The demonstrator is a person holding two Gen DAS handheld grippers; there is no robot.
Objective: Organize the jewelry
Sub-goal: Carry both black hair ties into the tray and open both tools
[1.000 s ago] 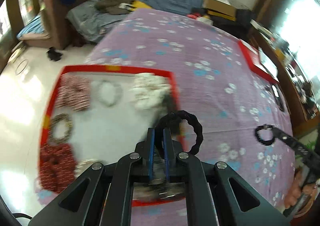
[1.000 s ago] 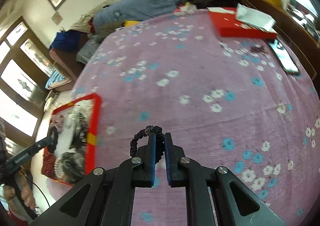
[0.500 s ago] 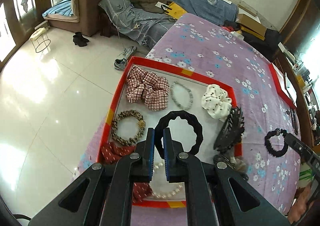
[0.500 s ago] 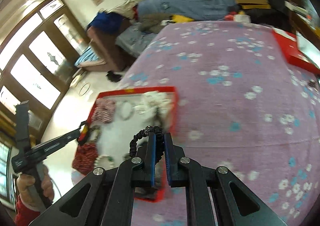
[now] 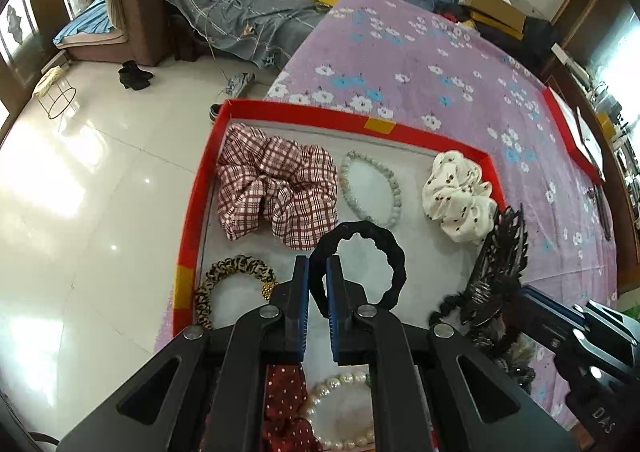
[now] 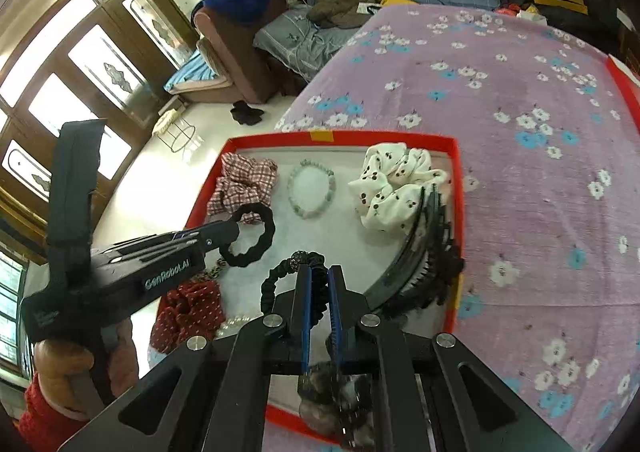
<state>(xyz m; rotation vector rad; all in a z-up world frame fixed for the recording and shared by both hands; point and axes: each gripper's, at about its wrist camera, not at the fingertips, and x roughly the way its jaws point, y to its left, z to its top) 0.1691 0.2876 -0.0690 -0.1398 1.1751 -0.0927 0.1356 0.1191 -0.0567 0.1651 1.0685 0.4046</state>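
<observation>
My left gripper (image 5: 317, 268) is shut on a black wavy hair tie (image 5: 390, 256) and holds it above the middle of the red-rimmed tray (image 5: 192, 204). It also shows in the right wrist view (image 6: 256, 230). My right gripper (image 6: 319, 272) is shut on a black beaded hair tie (image 6: 276, 276) over the tray's near right part (image 6: 456, 180). In the tray lie a plaid scrunchie (image 5: 276, 184), a pale bead bracelet (image 5: 370, 188), a white dotted scrunchie (image 5: 460, 196), a leopard hair tie (image 5: 236, 272), a red dotted scrunchie (image 5: 286, 412), a pearl bracelet (image 5: 340, 384) and black combs (image 5: 496, 272).
The tray sits at the corner of a table with a purple floral cloth (image 5: 420, 64). Shiny floor tiles (image 5: 80, 192) lie to the left. A second red box (image 5: 568, 132) lies at the far right. A sofa with bedding (image 6: 288, 36) stands behind.
Both grippers have moved left over the tray, each still holding its hair tie. The right gripper has come in from the bare cloth, and the left one has come lower and closer to the tray.
</observation>
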